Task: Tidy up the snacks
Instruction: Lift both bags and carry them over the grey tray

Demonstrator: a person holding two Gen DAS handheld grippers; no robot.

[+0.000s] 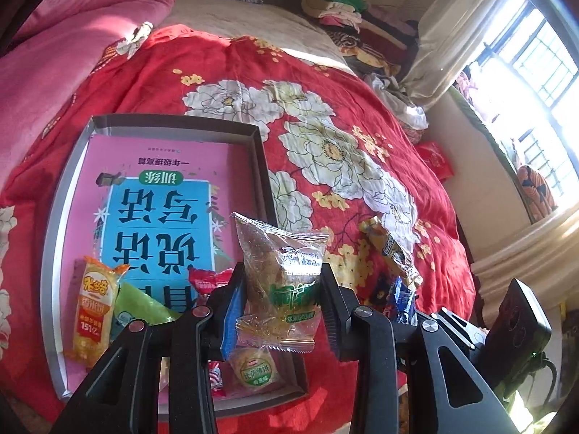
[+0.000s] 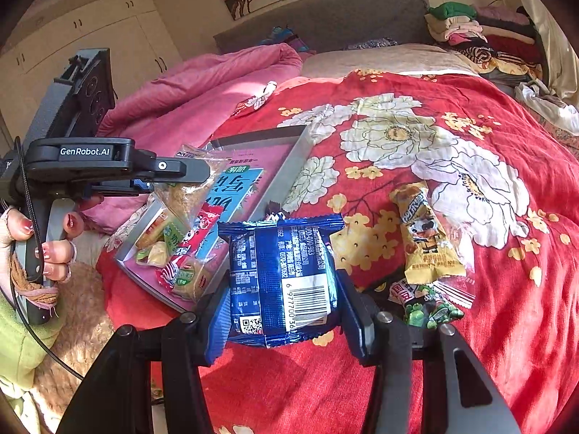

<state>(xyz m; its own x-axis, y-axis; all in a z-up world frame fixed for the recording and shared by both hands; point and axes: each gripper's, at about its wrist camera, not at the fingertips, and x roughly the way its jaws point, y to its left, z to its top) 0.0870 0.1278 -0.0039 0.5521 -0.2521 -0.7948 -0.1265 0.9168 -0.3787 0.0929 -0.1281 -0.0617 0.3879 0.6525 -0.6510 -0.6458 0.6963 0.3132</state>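
Observation:
My left gripper (image 1: pixel 280 296) is shut on a clear-wrapped pastry packet (image 1: pixel 280 271) and holds it above the near right corner of a grey tray (image 1: pixel 65 188). The tray holds a pink book (image 1: pixel 152 188) and several snacks, among them an orange packet (image 1: pixel 92 303). My right gripper (image 2: pixel 286 307) is shut on a blue snack packet (image 2: pixel 286 275), barcode side up, above the red bedspread. The left gripper (image 2: pixel 177 181) with its packet also shows in the right wrist view, over the tray (image 2: pixel 286 166). A yellow packet (image 2: pixel 427 231) and a dark green packet (image 2: pixel 423 303) lie on the bedspread to the right.
The tray sits on a red floral bedspread (image 2: pixel 416 137). A pink quilt (image 2: pixel 202 83) lies bunched at the left. Folded clothes (image 2: pixel 470 32) are piled at the bed's far right. A window (image 1: pixel 524 65) is on the right wall.

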